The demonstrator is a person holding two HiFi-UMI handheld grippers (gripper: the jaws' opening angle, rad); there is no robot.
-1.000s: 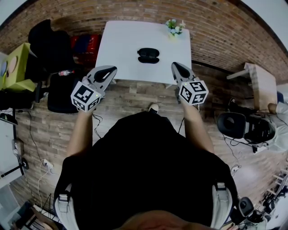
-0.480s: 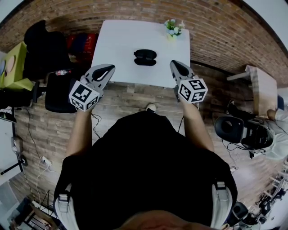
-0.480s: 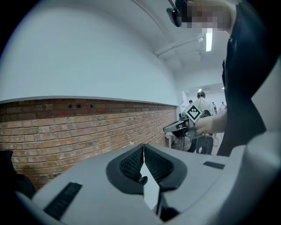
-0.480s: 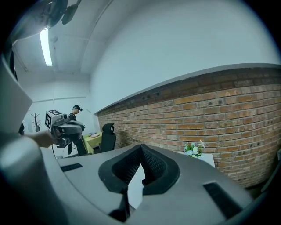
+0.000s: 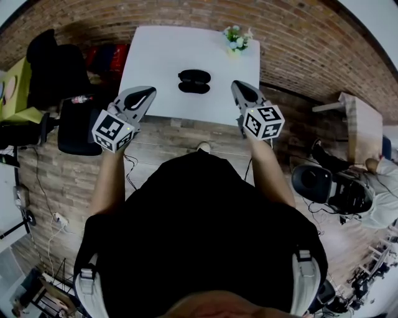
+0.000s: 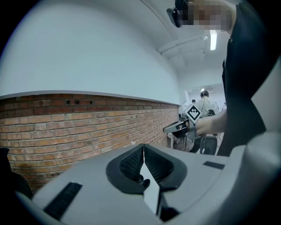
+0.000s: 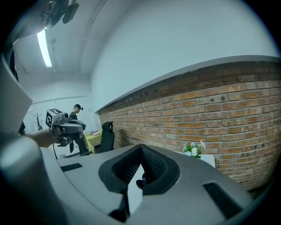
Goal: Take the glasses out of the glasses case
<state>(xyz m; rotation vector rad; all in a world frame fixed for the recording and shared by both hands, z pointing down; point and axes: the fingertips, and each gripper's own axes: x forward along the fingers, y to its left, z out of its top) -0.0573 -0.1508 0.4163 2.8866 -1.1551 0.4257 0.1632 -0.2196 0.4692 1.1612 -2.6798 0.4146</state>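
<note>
The glasses case (image 5: 194, 81) lies near the middle of the white table (image 5: 155, 59), closer to its front edge than to the brick wall (image 5: 186, 12) behind. It is a small black oblong with rounded ends and a faint waist, so it reads as two dark lobes side by side. At this size the head view does not show whether its lid is up or down, and no glasses can be made out. A little pot of flowers (image 5: 236, 38) stands at the table's far right corner, well apart from the case.

Both grippers hover in front of the table edge, on either side of the case and short of it. The left gripper (image 5: 145, 94) has its ribbed black pads (image 6: 131, 162) pressed tip to tip – clenched on nothing but each other. The right gripper (image 5: 243, 90) is the same, its pads (image 7: 151, 166) meeting at the tip with only a sliver of light behind them. A black chair (image 5: 73, 127) stands at the left.
</note>
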